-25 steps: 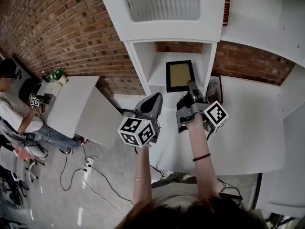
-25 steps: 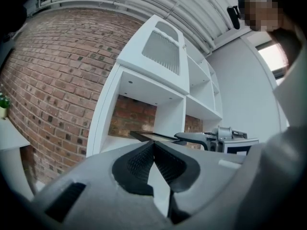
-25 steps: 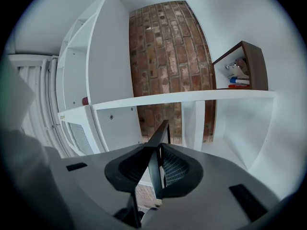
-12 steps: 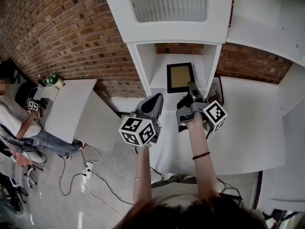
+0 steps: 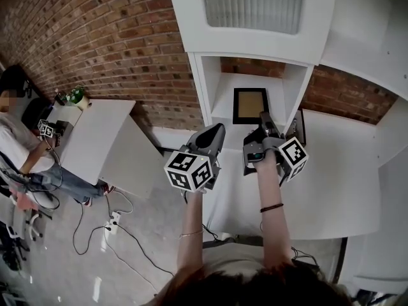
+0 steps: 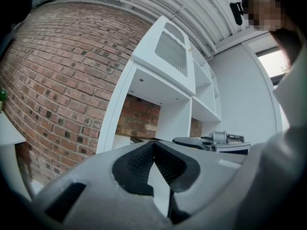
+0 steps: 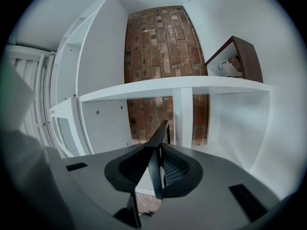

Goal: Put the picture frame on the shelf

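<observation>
The picture frame [image 5: 250,106], black with a tan panel, is held upright in the open compartment of the white shelf [image 5: 203,88]. My right gripper [image 5: 264,120] is shut on its lower edge. In the right gripper view the frame [image 7: 158,143] runs edge-on between the pads, which press on both sides. My left gripper [image 5: 215,134] hovers to the left of it, in front of the shelf, shut and holding nothing. In the left gripper view its pads [image 6: 139,159] meet at the tips, and the right gripper [image 6: 216,141] shows beyond them.
A second, brown frame [image 5: 299,127] leans in the compartment to the right, also seen as a brown frame [image 7: 242,61] in the right gripper view. A white counter [image 5: 331,183] spreads below. At the left are a white table [image 5: 95,132], a seated person [image 5: 19,145] and floor cables [image 5: 115,222].
The head view has swung a little, so shelf, frame and grippers sit further right in the picture. Relative to the shelf, the held frame and both grippers have barely moved.
</observation>
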A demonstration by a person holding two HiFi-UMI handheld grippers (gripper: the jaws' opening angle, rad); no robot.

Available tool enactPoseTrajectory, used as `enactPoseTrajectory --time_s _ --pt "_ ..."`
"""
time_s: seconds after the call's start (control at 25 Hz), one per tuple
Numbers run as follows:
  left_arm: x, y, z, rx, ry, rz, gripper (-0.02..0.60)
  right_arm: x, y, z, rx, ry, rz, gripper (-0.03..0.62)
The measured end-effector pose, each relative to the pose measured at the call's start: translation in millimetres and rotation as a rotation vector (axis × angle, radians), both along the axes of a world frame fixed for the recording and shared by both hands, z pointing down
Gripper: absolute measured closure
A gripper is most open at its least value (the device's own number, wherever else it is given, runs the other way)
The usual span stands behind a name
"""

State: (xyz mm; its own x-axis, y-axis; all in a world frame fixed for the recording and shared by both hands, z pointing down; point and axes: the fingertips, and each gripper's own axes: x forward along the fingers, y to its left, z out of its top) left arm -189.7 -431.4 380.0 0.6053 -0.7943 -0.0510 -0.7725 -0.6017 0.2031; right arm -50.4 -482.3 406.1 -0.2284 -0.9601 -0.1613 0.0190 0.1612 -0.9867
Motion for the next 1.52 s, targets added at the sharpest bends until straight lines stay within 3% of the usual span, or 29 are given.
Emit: enactPoseTrajectory --time_s 1.52 --pt "7.7 -12.6 11.7 -0.012 0.001 0.041 0.571 -4.2 -7.9 29.0 -0.121 0.106 -0.017 0.519"
